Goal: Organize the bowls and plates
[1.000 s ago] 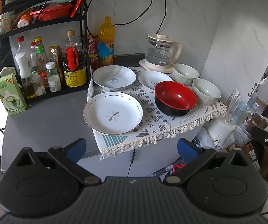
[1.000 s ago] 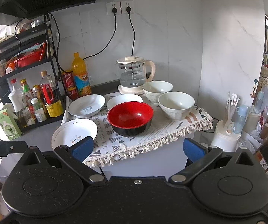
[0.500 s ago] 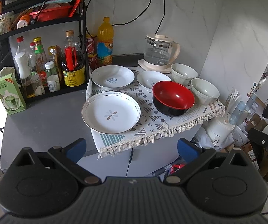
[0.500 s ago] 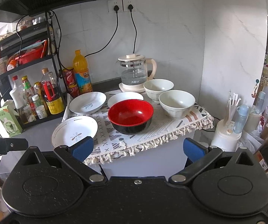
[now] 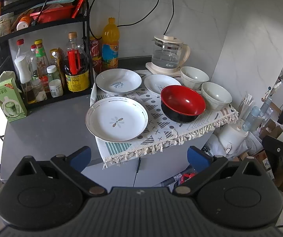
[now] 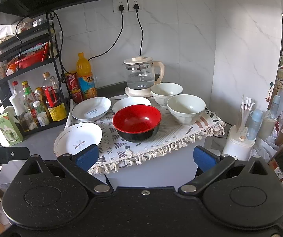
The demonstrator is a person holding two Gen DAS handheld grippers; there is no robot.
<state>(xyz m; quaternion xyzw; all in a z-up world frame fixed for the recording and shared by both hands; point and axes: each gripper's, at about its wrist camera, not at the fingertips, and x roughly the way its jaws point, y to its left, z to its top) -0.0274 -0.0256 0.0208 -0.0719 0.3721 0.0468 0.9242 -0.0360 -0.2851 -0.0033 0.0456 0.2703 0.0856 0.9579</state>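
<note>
**Hovering Over Unsorted Dishes**

Hanging short of the counter, the left gripper had its jaws spread wide and held nothing; the right gripper was likewise wide open and empty. Both sat back from the patterned cloth on which all the crockery rested.

A flower-marked plate lay nearest the left gripper, at the cloth's front left corner. Behind it sat a second plate bearing a blue script mark, and just to its right a smaller plate, partly hidden by the red bowl. That bowl, red inside and black outside, stood upright near the cloth's middle. Two pale bowls stood upright to its right: the nearer pale bowl close to the fringe edge, the farther pale bowl just beside a glass kettle at the wall.

Left of the cloth, on the grey counter, a black rack held sauce bottles, with an orange drink bottle beside it.
</note>
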